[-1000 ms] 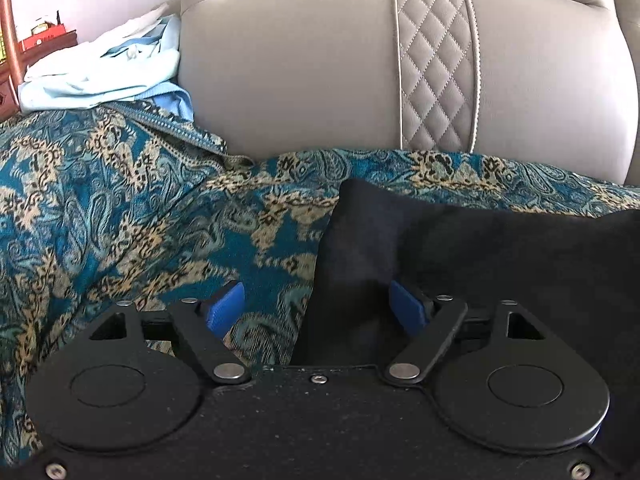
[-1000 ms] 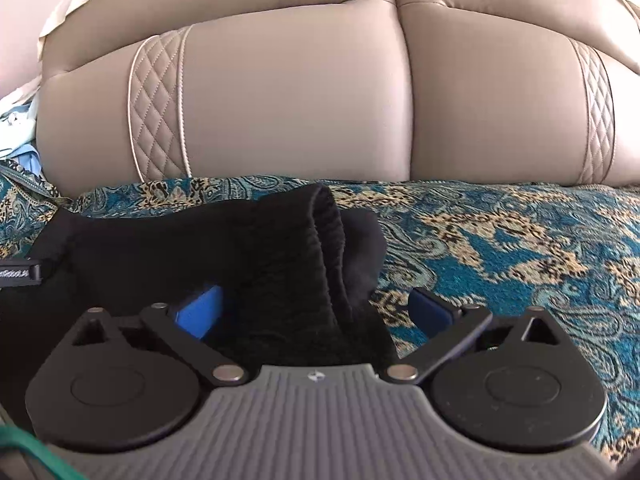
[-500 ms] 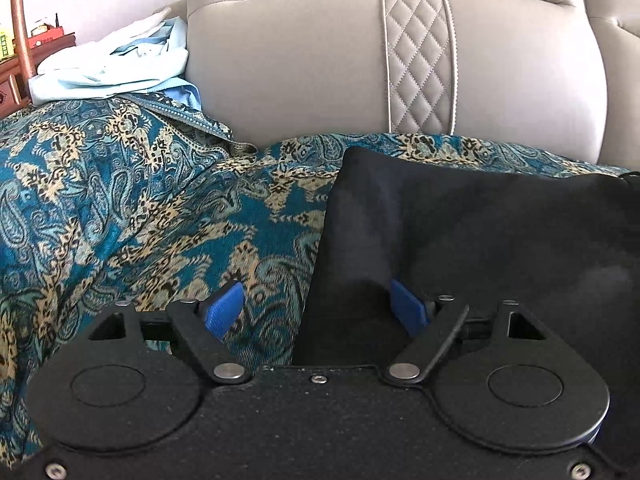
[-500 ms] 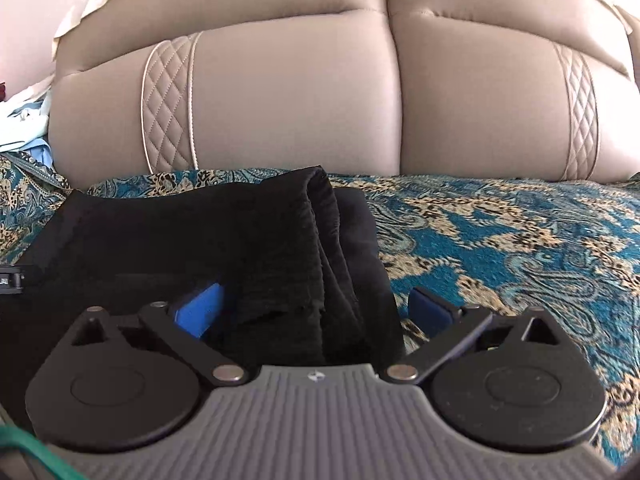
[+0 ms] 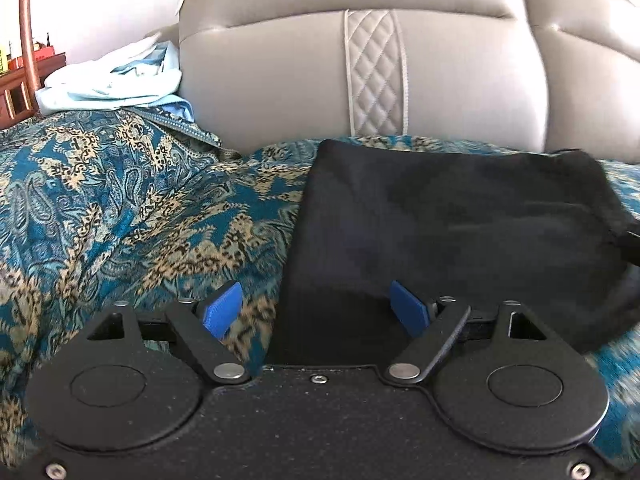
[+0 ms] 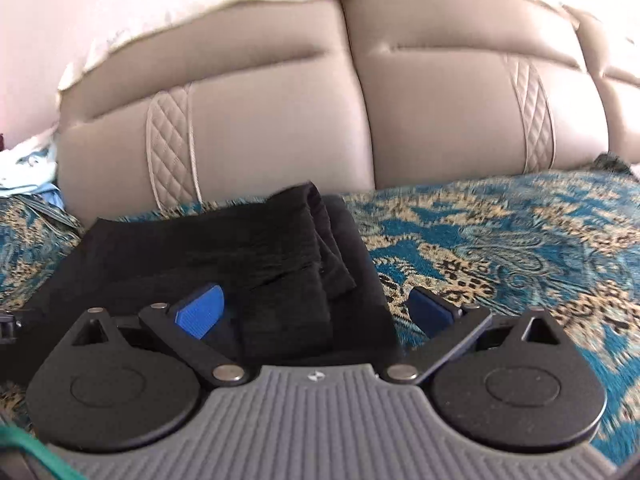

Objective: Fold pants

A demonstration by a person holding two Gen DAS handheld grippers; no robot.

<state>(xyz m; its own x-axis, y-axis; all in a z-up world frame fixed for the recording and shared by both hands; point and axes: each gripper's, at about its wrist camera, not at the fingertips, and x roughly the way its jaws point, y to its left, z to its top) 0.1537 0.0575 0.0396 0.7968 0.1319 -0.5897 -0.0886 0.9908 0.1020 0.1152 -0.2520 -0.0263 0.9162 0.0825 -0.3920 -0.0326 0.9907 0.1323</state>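
Black folded pants (image 5: pixel 448 220) lie on a teal paisley cover (image 5: pixel 120 208) over a sofa seat. In the left wrist view my left gripper (image 5: pixel 316 310) hovers over the pants' left edge. Its jaws are opening wide, the blue pads clear of the cloth and pressing on nothing. In the right wrist view the pants (image 6: pixel 224 248) end in a bunched, layered edge (image 6: pixel 324 240). My right gripper (image 6: pixel 316 312) stands open over that edge, its left pad over the black cloth and its right pad over the cover.
The beige leather sofa back (image 5: pixel 280 80) with quilted strips rises just behind the pants. Light blue and white clothes (image 5: pixel 112 84) are heaped at the far left, near a wooden shelf (image 5: pixel 20 84). Patterned cover (image 6: pixel 520 232) stretches to the right of the pants.
Both grippers have drawn back from the sofa back, so more of the pants and seat shows. The left jaws have spread a little wider. The pants lie flatter.
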